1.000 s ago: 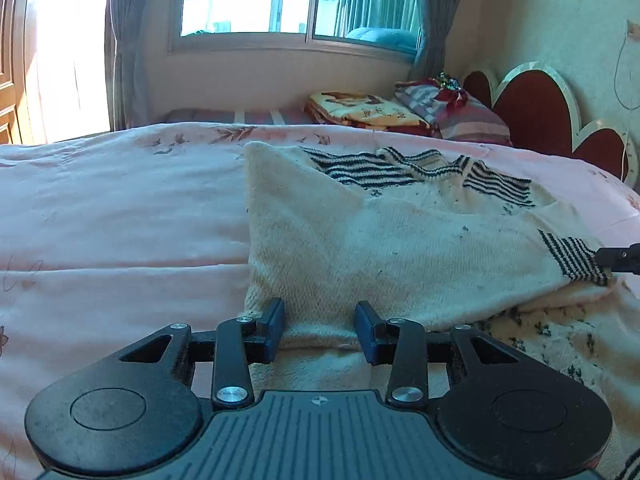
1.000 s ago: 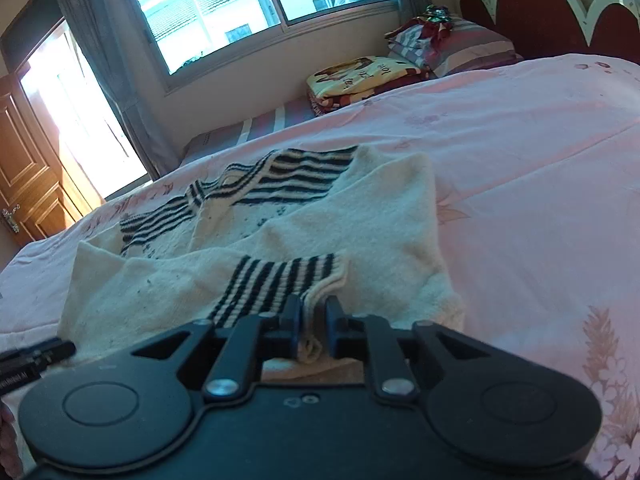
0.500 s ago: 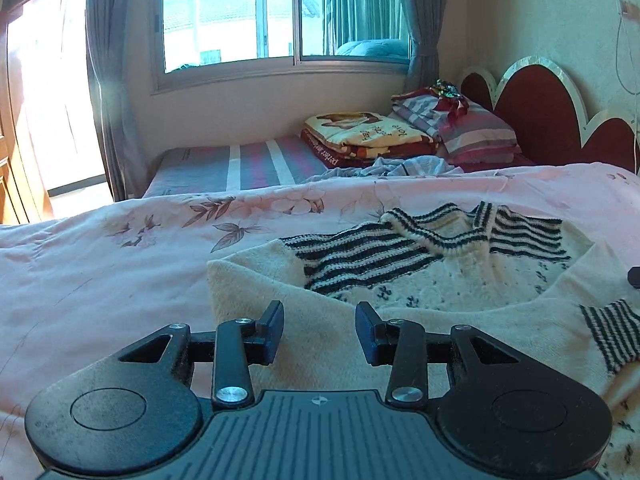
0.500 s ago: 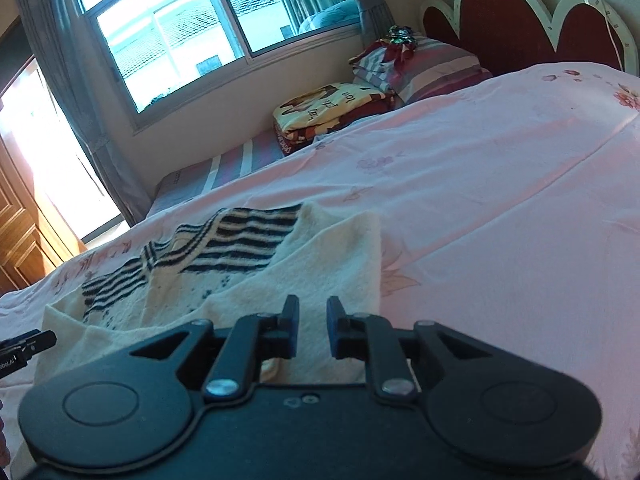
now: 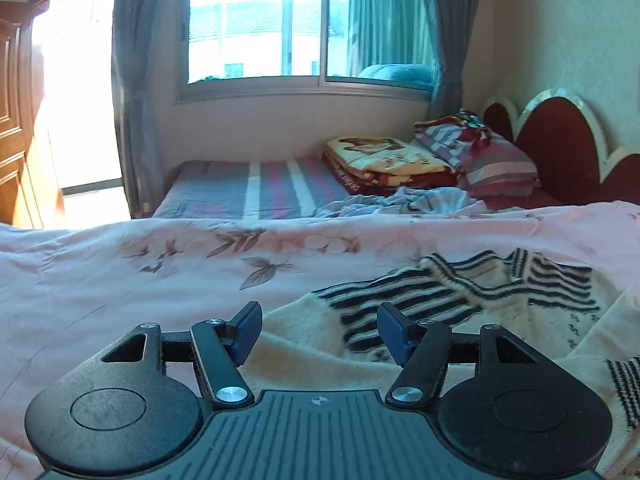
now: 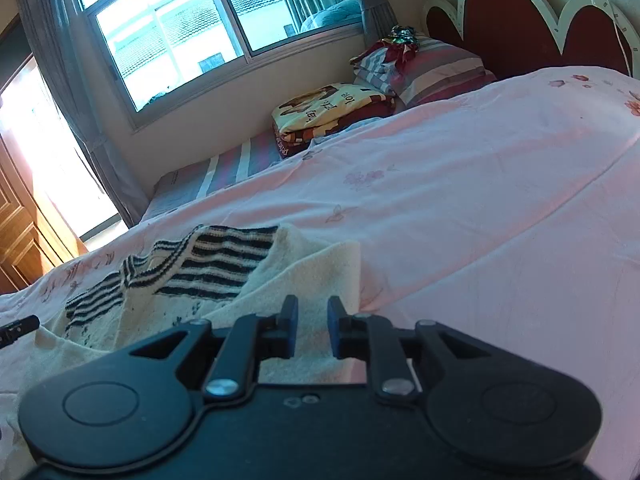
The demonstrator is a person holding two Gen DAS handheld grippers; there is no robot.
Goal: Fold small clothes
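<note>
The only readable writing is on the folded yellow and dark red printed blanket lying by the window. In the right wrist view its top face carries dark lettering, turned upside down, of which the word "love" can be made out. Further dark letters beside it, and a line along its dark red folded edge, are too small and blurred to read.

right gripper fingers parted, empty, over cream striped sweater.
</note>
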